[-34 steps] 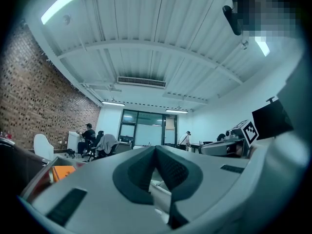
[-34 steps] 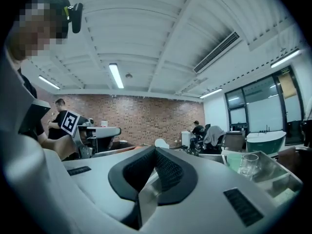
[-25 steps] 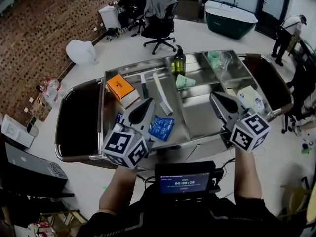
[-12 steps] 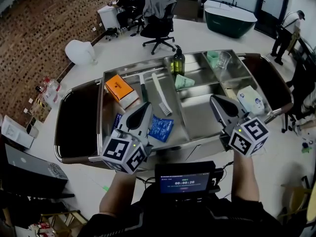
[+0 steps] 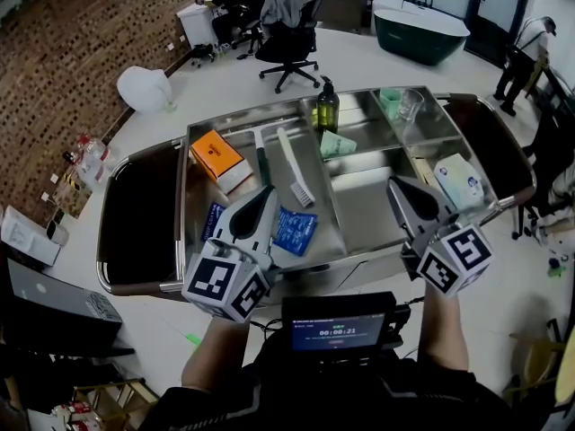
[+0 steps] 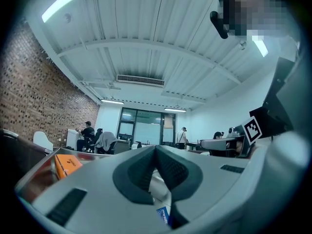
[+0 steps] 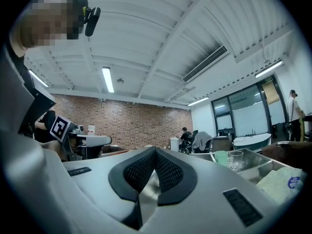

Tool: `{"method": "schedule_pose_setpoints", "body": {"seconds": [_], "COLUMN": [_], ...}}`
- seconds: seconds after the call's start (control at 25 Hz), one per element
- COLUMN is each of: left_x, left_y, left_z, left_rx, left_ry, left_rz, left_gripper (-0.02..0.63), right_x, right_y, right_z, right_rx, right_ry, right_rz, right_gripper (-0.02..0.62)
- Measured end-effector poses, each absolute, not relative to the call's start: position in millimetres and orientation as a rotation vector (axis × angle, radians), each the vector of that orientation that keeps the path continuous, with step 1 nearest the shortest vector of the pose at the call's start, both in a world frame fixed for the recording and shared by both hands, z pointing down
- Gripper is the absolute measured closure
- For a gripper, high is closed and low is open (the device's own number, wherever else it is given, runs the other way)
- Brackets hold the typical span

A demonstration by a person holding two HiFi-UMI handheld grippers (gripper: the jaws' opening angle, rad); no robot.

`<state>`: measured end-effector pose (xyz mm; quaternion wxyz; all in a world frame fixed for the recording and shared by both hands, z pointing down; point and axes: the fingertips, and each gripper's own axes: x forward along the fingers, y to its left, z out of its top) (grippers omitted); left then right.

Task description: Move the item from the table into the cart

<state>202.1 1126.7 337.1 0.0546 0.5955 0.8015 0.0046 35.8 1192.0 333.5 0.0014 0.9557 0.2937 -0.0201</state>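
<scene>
Both grippers hover over the near edge of a steel cart (image 5: 359, 254), tips pointing away from me. My left gripper (image 5: 269, 191) is shut and holds nothing; under it lie two blue packets (image 5: 294, 232). The left gripper view shows its pads (image 6: 156, 147) meeting at the tip, with the orange box (image 6: 66, 164) to the left and a blue packet (image 6: 163, 214) below. My right gripper (image 5: 393, 183) is shut and empty over a bare middle compartment. In the right gripper view its tips (image 7: 155, 150) touch.
The cart holds an orange box (image 5: 216, 155), a white brush (image 5: 295, 180), a dark soap bottle (image 5: 325, 110), a green packet (image 5: 337, 145), a green cup (image 5: 389, 103), a glass (image 5: 409, 106) and a tissue pack (image 5: 460, 180). A screen (image 5: 334, 330) sits at my chest. Office chairs and people stand beyond.
Both grippers have drifted a little back toward me and lower in the view. Their jaws stay shut and nothing in the cart has moved.
</scene>
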Motion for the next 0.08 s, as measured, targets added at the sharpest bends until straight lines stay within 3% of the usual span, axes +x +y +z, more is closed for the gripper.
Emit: {"method": "schedule_pose_setpoints", "body": {"seconds": [0.08], "left_x": [203.6], "left_y": [1127.3], "left_z": [338.0], "left_rx": [1.812], "left_ry": [2.434], "left_rz": [0.016], "left_gripper": [0.606], "right_x": [35.7], "right_y": [1193.1], "right_z": [334.4], "right_rx": [3.002], "right_ry": [0.926], "right_rz": [-0.064], "right_gripper": [0.594]}}
